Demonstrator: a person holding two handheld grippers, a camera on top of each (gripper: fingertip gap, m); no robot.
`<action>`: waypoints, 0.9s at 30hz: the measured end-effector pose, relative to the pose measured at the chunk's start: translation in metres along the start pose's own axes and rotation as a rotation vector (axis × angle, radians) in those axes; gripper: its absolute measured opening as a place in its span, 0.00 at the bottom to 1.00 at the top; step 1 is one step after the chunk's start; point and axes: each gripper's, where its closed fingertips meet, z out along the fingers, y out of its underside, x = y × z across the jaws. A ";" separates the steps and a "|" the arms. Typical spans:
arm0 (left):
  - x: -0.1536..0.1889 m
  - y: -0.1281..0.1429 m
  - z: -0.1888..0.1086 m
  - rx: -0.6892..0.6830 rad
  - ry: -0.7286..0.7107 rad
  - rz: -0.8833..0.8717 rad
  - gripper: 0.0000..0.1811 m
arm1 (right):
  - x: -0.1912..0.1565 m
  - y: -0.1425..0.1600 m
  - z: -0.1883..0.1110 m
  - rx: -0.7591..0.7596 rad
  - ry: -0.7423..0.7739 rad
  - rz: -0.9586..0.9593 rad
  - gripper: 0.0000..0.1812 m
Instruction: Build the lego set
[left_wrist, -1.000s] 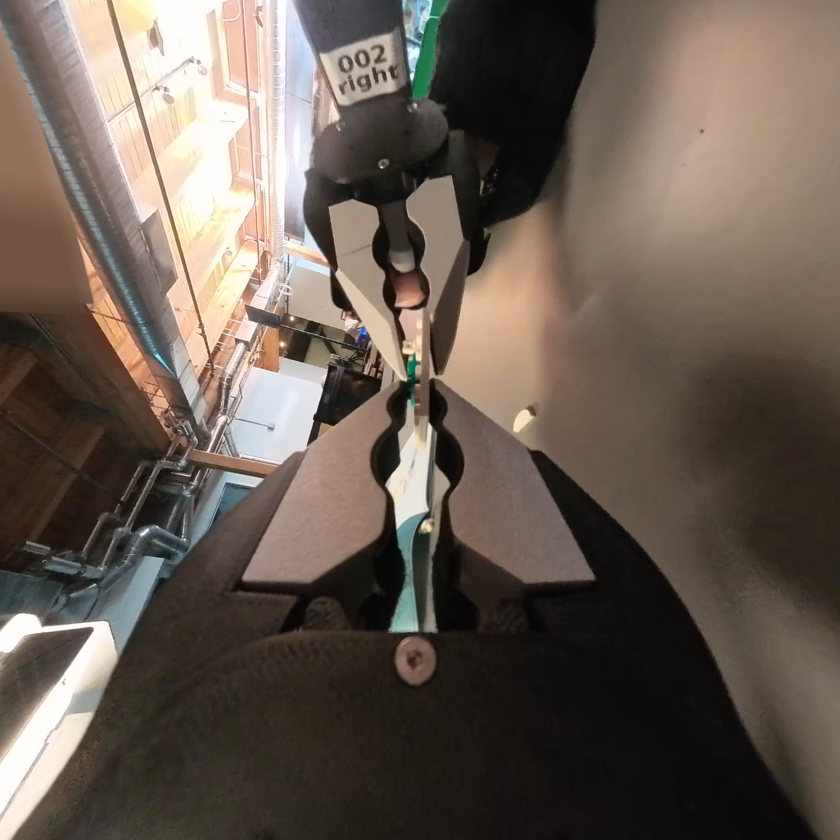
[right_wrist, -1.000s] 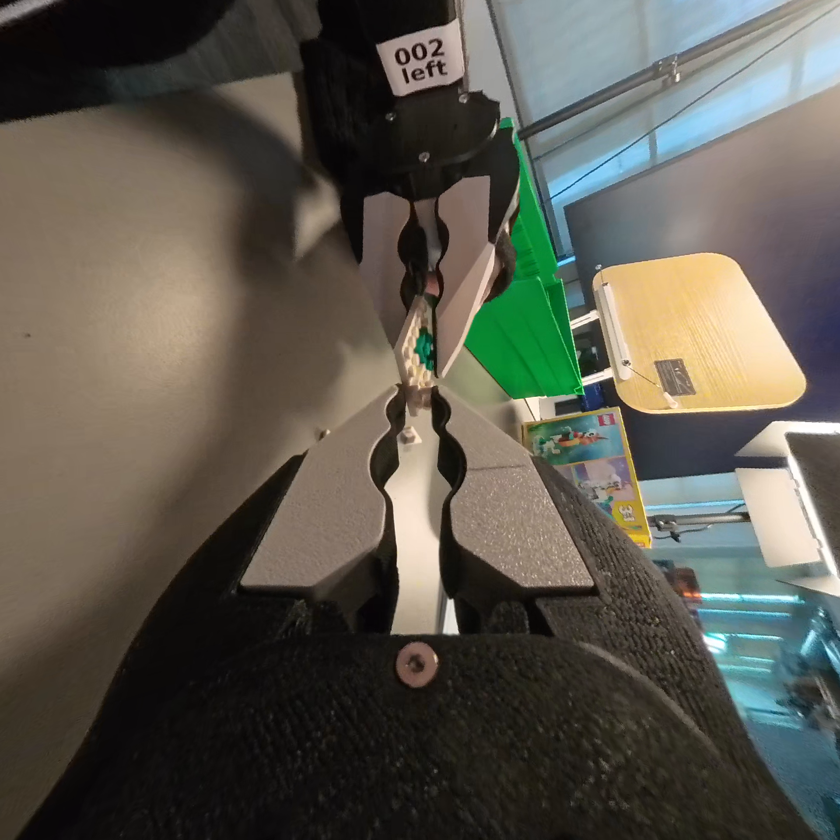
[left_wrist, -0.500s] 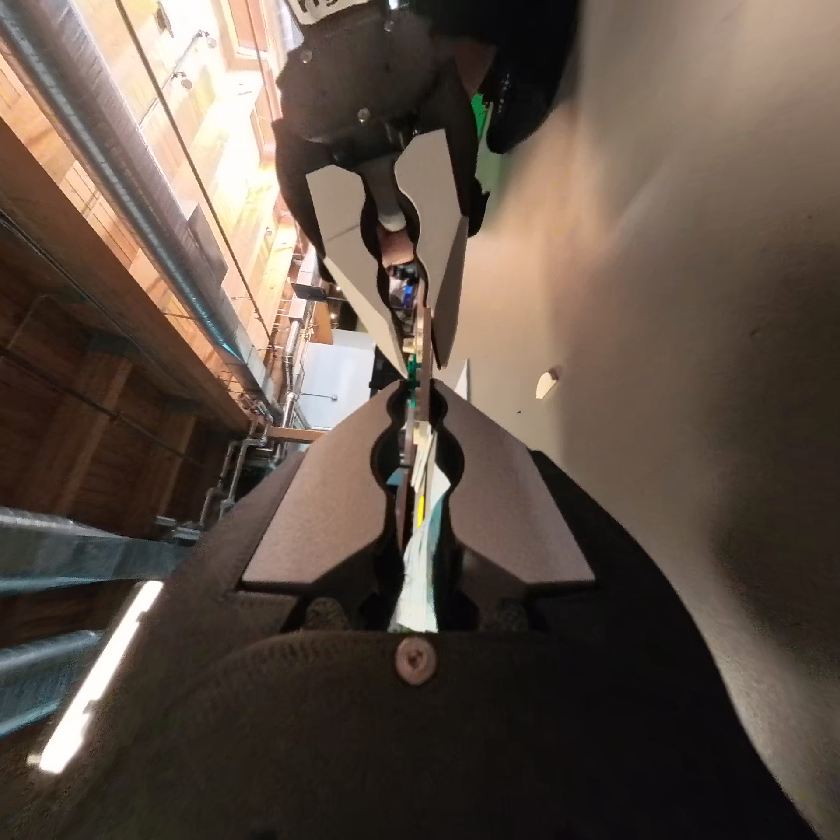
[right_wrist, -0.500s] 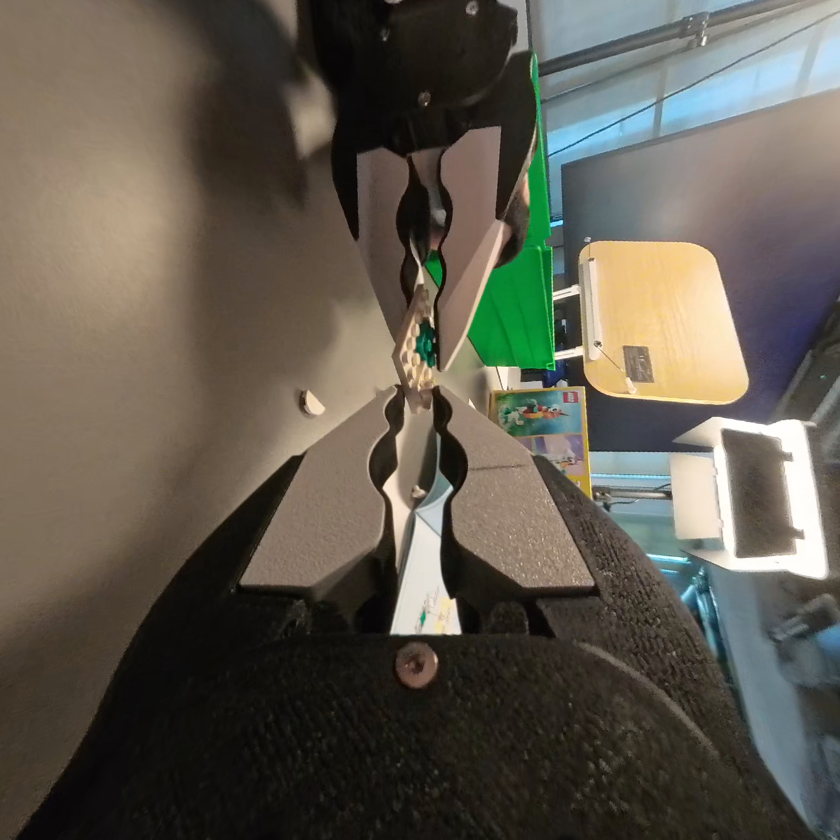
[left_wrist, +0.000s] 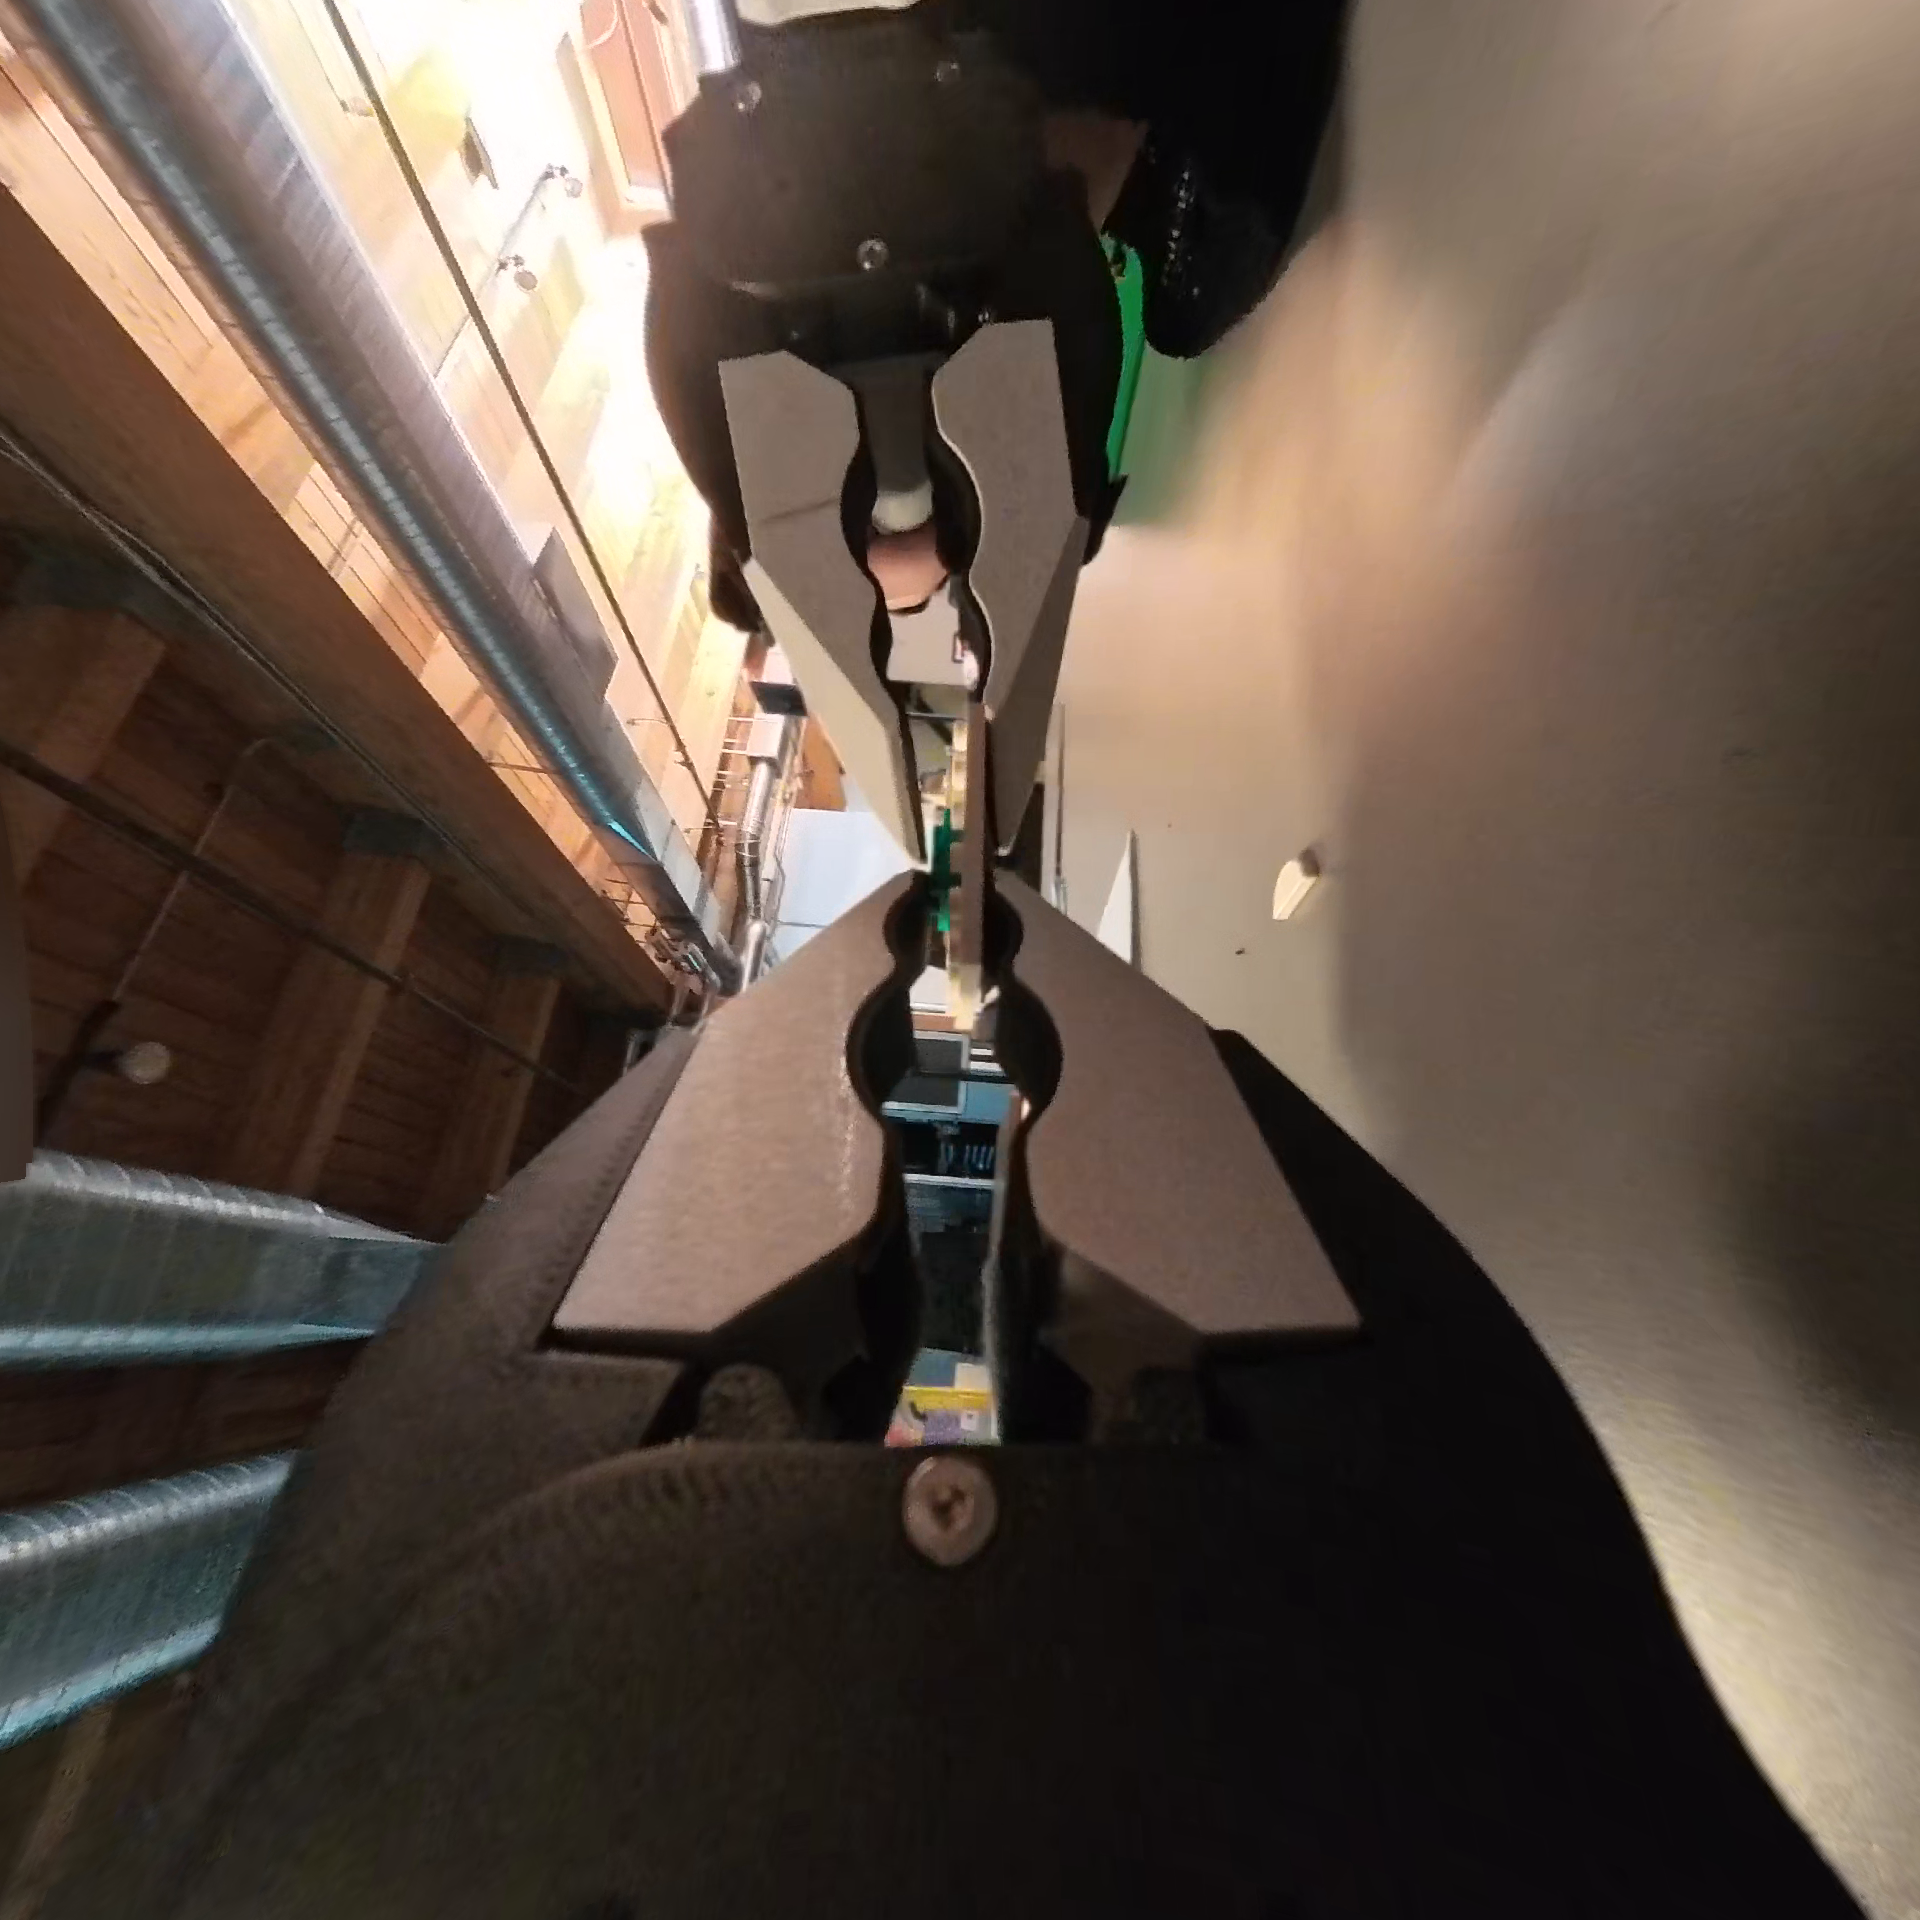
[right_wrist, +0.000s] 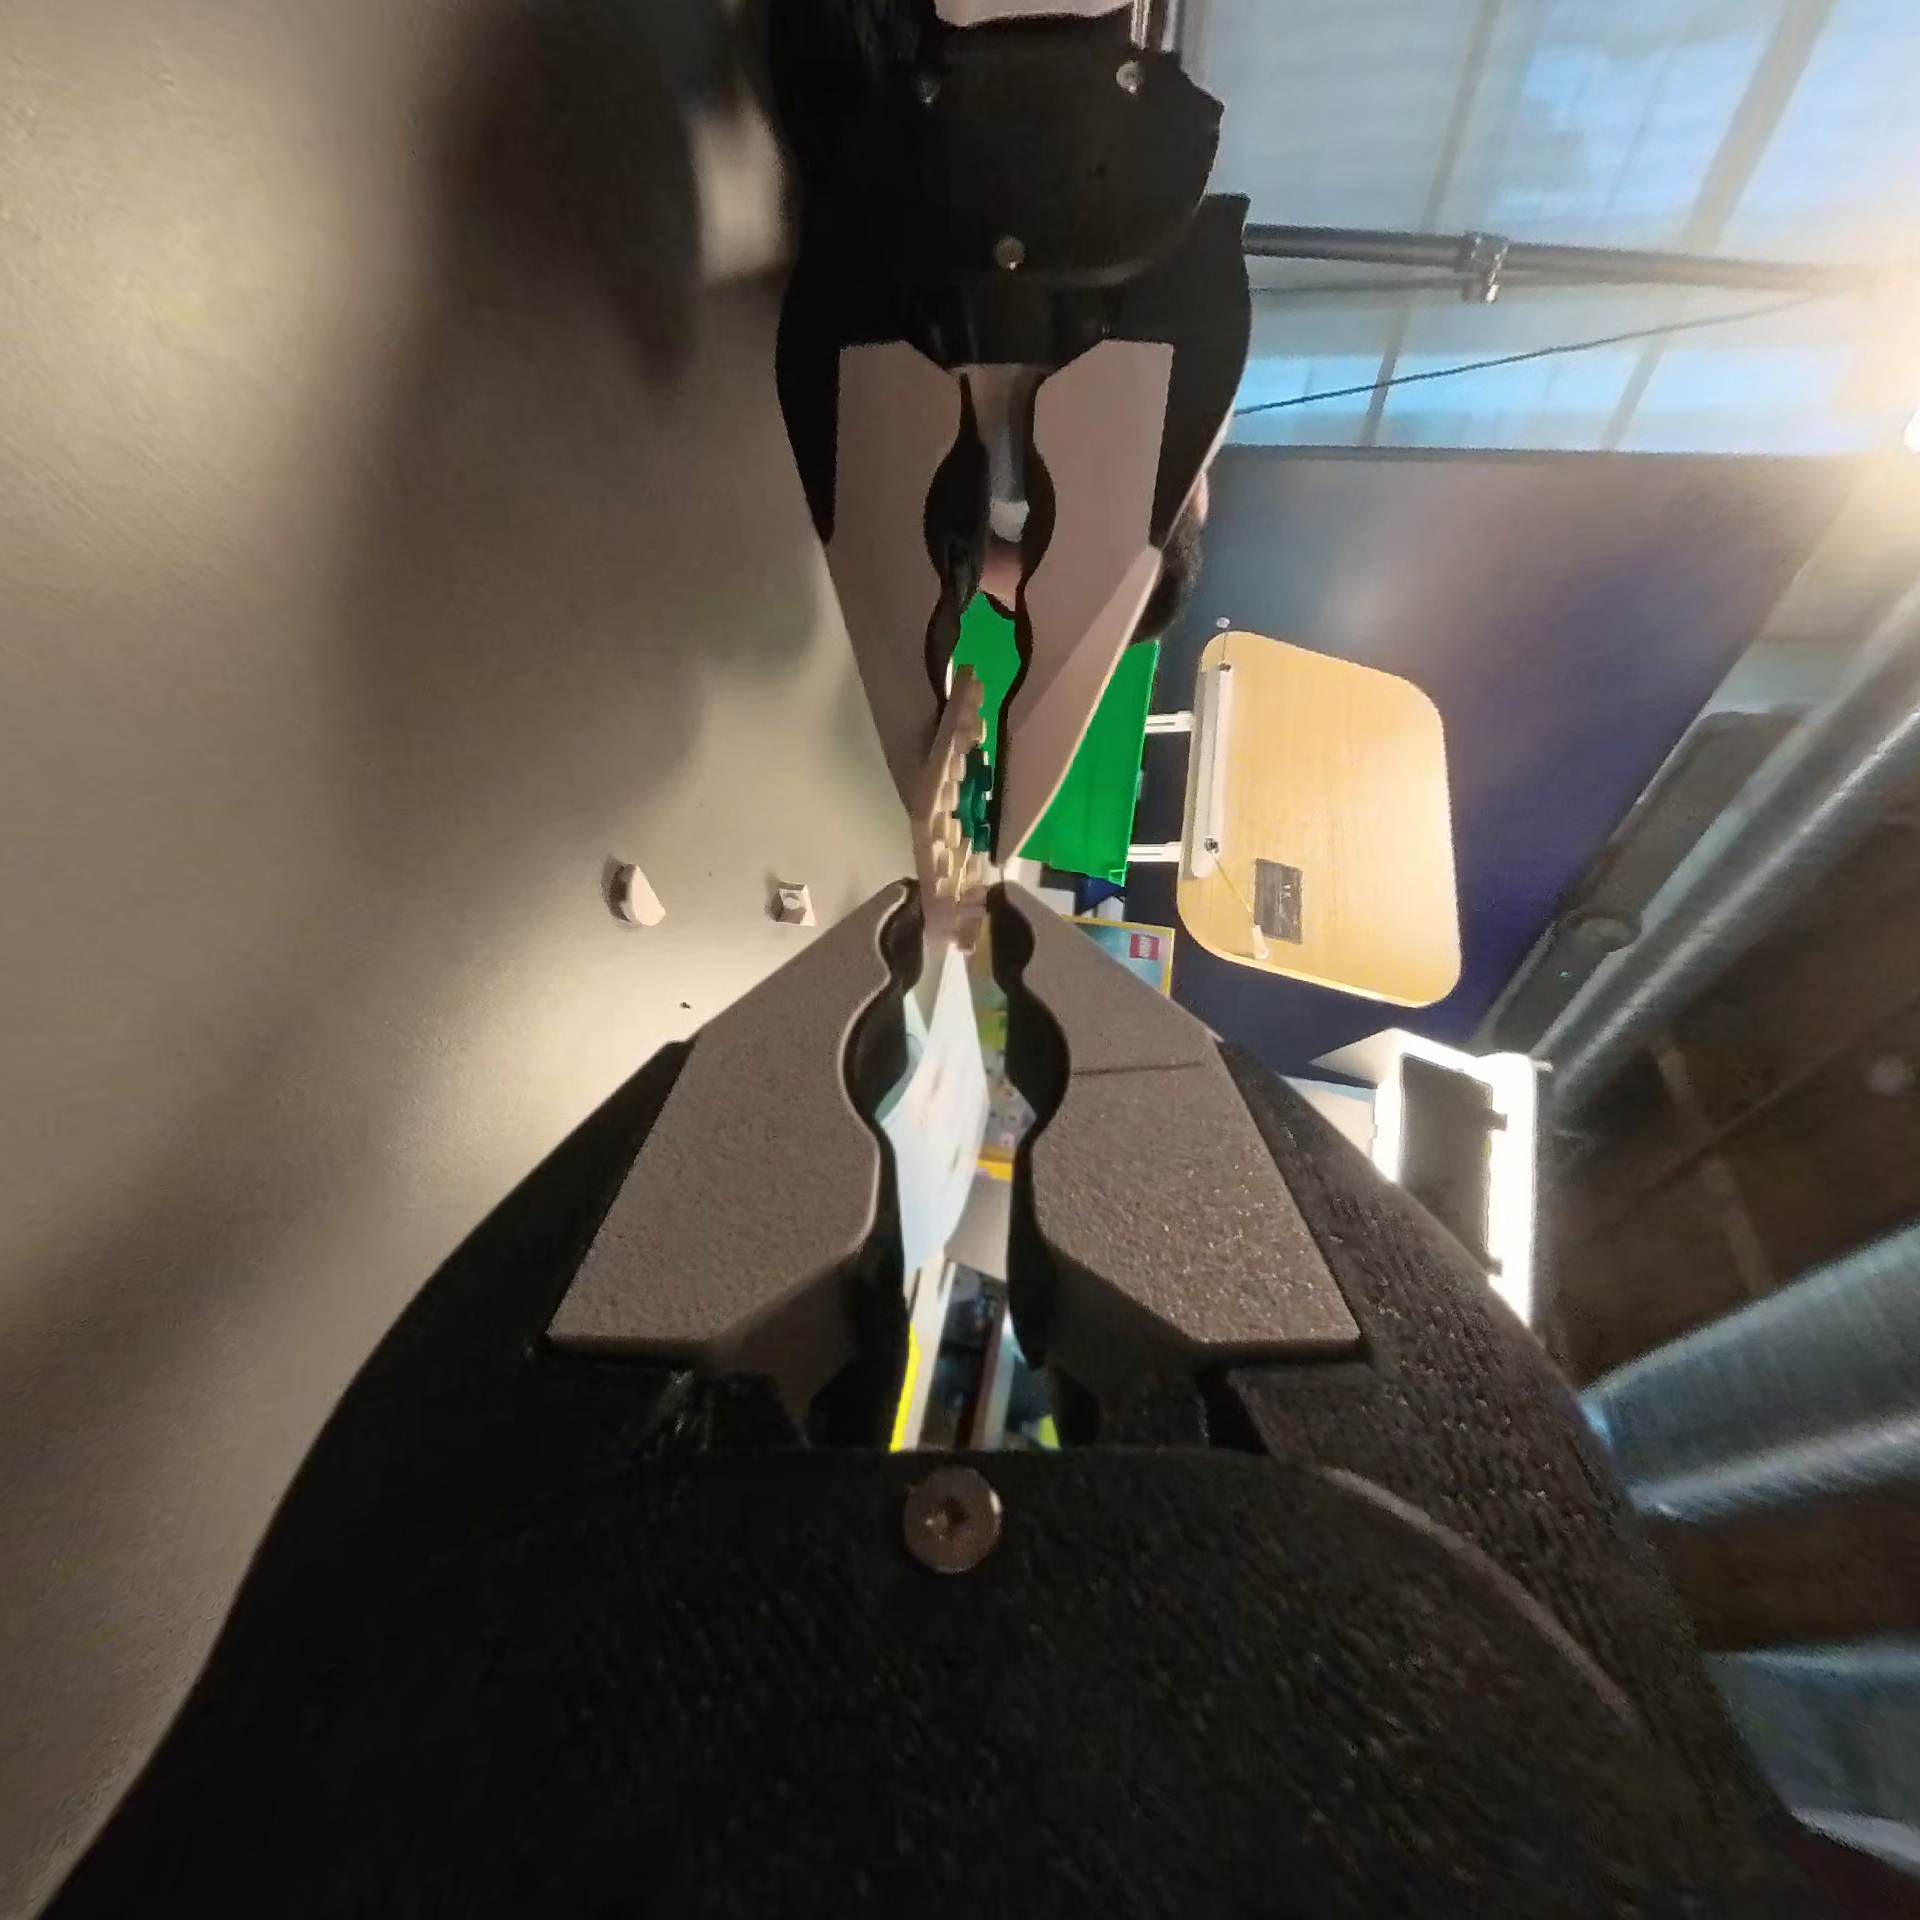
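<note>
We see the left gripper (left_wrist: 958, 904) and the right gripper (right_wrist: 951, 899) held tip to tip above the grey bench (right_wrist: 364, 623), both rolled so the bench stands as a wall to one side. Both are clenched on the same tan studded lego plate (right_wrist: 948, 821), whose long axis runs from one gripper to the other, a green piece (right_wrist: 977, 802) on its studded face. Two small loose pieces (right_wrist: 632, 891) lie apart on the bench.

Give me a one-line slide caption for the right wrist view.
Both grippers, right and left, pinch a tan studded plate carrying a green piece, above the grey table.
</note>
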 end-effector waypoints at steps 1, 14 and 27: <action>-0.001 -0.001 0.000 0.000 -0.006 0.009 0.04 | 0.000 -0.001 0.000 0.002 0.001 -0.010 0.05; -0.004 -0.009 -0.004 0.051 -0.025 0.014 0.04 | 0.000 0.008 -0.007 0.046 0.016 0.020 0.24; 0.000 -0.013 -0.006 0.077 -0.007 0.008 0.04 | -0.007 -0.003 -0.005 0.108 0.002 0.063 0.11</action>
